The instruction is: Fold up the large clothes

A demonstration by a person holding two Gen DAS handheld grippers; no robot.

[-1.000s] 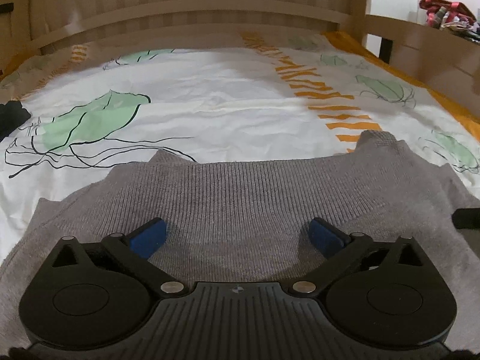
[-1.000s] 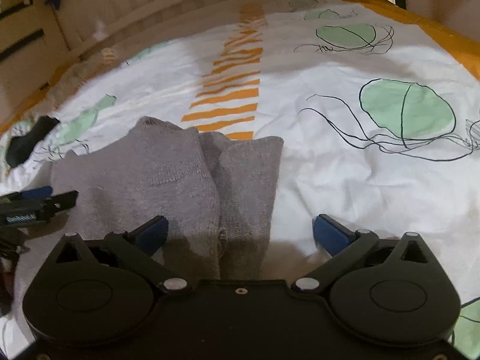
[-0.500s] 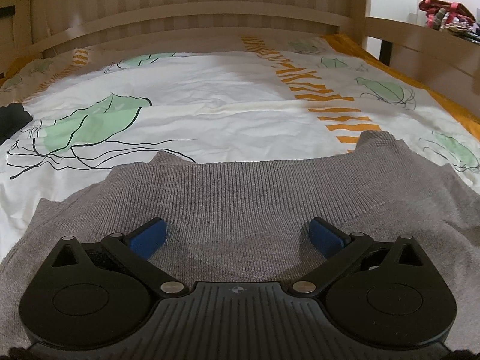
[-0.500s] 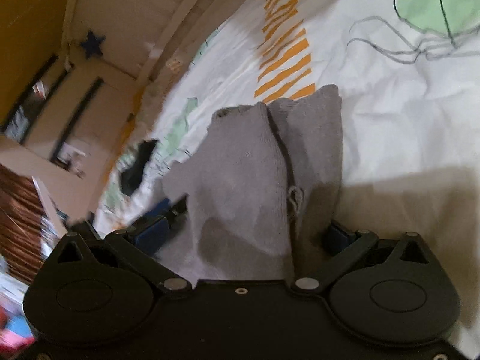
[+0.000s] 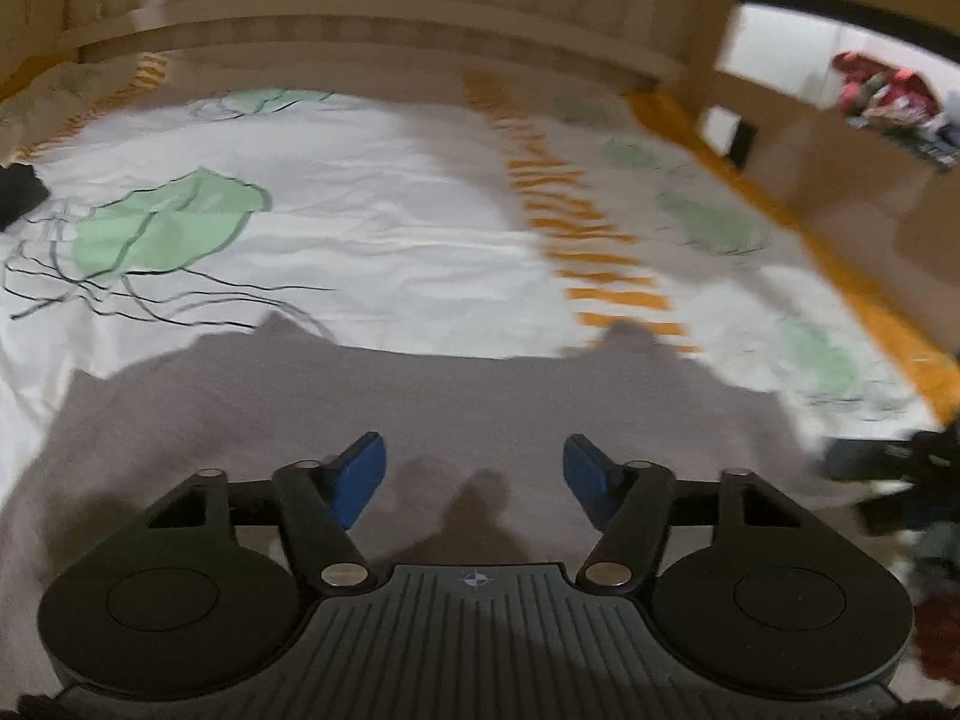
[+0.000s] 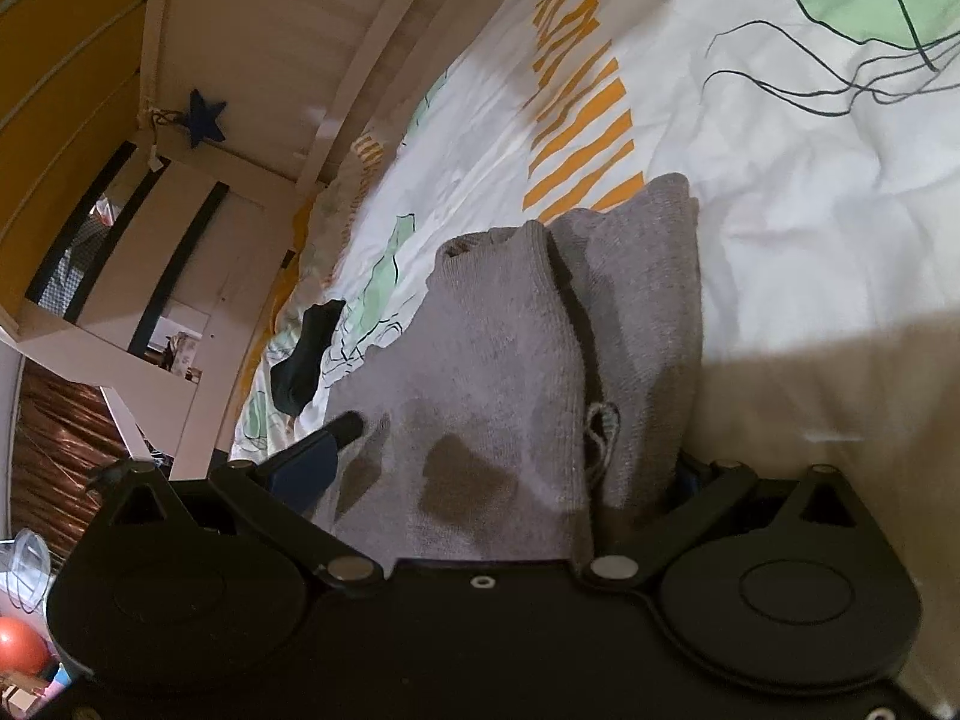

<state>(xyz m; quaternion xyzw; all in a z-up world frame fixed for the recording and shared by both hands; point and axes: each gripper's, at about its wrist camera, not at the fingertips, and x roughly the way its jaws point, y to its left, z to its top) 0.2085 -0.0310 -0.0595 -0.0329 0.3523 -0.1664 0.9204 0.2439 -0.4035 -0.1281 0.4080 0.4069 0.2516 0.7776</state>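
A grey knitted sweater lies on the bed's white patterned sheet. My left gripper hovers above the sweater's middle. Its jaws are closing, the blue pads stand apart and nothing is between them. This view is blurred by motion. In the right wrist view the sweater shows a folded edge with a sleeve laid over it. My right gripper is rolled to one side and open wide. The folded edge lies between its fingers and hides the right pad.
A black garment lies on the sheet beyond the sweater's far side. A wooden headboard closes the bed's far end and a side rail its right. A white shelf unit stands beside the bed.
The left gripper's jaws have come closer together and it has lifted off the sweater. The right gripper has rolled and slid over the folded edge, which now lies between its fingers.
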